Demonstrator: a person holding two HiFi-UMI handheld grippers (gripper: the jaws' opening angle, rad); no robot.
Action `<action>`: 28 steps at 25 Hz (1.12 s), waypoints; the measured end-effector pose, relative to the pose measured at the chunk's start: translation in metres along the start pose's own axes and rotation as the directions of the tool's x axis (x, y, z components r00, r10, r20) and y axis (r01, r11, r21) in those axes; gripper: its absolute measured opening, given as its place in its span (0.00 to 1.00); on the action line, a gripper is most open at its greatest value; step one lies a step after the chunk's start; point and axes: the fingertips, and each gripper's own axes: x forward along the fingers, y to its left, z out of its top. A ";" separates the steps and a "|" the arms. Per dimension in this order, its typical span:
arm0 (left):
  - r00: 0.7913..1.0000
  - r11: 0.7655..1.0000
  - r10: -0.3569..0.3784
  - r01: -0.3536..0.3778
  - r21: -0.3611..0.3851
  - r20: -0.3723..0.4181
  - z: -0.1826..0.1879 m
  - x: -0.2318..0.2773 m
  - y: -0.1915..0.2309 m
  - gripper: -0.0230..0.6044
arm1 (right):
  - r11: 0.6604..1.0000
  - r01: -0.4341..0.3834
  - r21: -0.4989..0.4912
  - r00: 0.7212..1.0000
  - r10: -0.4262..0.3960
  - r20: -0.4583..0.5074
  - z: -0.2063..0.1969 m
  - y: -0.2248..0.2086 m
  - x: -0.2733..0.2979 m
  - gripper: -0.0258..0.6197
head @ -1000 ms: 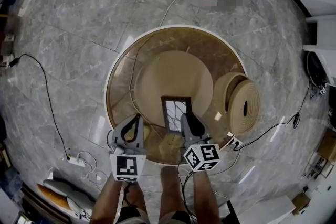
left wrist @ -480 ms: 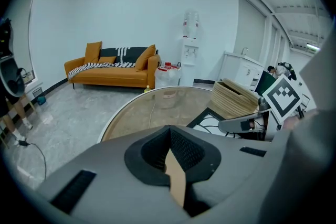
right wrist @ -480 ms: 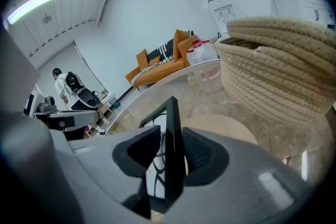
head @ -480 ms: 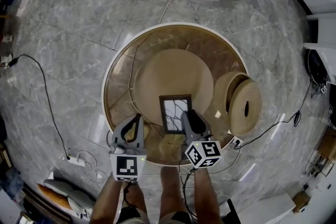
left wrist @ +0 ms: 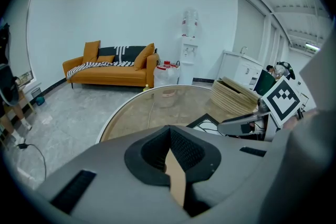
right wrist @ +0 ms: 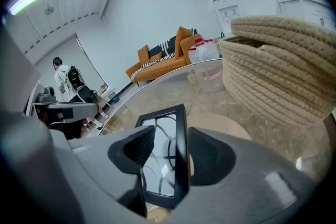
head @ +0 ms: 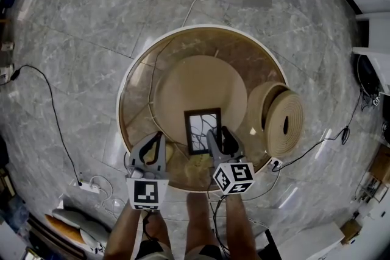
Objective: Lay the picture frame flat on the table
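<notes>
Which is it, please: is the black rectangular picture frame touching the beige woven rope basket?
Apart. The head view shows glass tabletop between the black picture frame and the woven rope basket.

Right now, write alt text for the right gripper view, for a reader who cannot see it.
The jaws of the right gripper have just been opening and stand apart around the right edge of a black picture frame lying on a round glass table. A coiled rope basket sits at right; an orange sofa stands by the far wall.

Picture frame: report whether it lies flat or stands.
Flat: the picture frame lies face up on the glass table; the right gripper's jaws have just been opening, clear of its edge.
</notes>
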 end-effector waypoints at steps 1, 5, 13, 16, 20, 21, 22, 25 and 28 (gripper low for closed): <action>1.000 1.000 -0.003 0.003 0.010 0.002 0.000 0.000 0.000 0.06 | 1.000 0.000 -0.001 1.000 0.000 -0.003 0.000 0.000 0.000 0.35; 1.000 0.999 -0.011 0.011 0.036 0.010 0.004 -0.003 -0.002 0.06 | 1.000 0.012 -0.003 1.000 -0.012 -0.011 0.000 -0.002 -0.004 0.37; 1.000 0.999 -0.005 0.004 0.044 0.020 0.014 -0.017 0.000 0.06 | 0.999 0.027 -0.025 1.000 -0.027 0.001 0.012 0.004 -0.019 0.37; 1.000 0.999 -0.005 0.004 0.052 0.030 0.025 -0.029 0.000 0.06 | 0.999 0.032 -0.029 0.999 -0.031 0.014 0.024 0.011 -0.031 0.37; 0.999 0.998 -0.008 0.005 0.062 0.047 0.047 -0.050 -0.002 0.06 | 0.998 0.036 -0.043 0.999 -0.034 0.032 0.043 0.025 -0.052 0.37; 0.999 0.998 -0.008 0.005 0.063 0.049 0.053 -0.057 -0.003 0.06 | 0.998 0.036 -0.051 0.999 -0.034 0.035 0.049 0.030 -0.057 0.37; 0.999 0.998 -0.009 0.006 0.065 0.051 0.059 -0.064 -0.003 0.06 | 0.998 0.036 -0.060 0.999 -0.034 0.039 0.055 0.035 -0.064 0.37; 0.997 0.997 -0.013 0.008 0.075 0.070 0.083 -0.084 -0.003 0.06 | 0.996 0.040 -0.083 0.997 -0.035 0.065 0.081 0.050 -0.082 0.37; 0.994 0.996 -0.014 0.005 0.086 0.104 0.113 -0.099 0.000 0.06 | 0.994 0.051 -0.098 0.993 -0.040 0.109 0.115 0.062 -0.098 0.37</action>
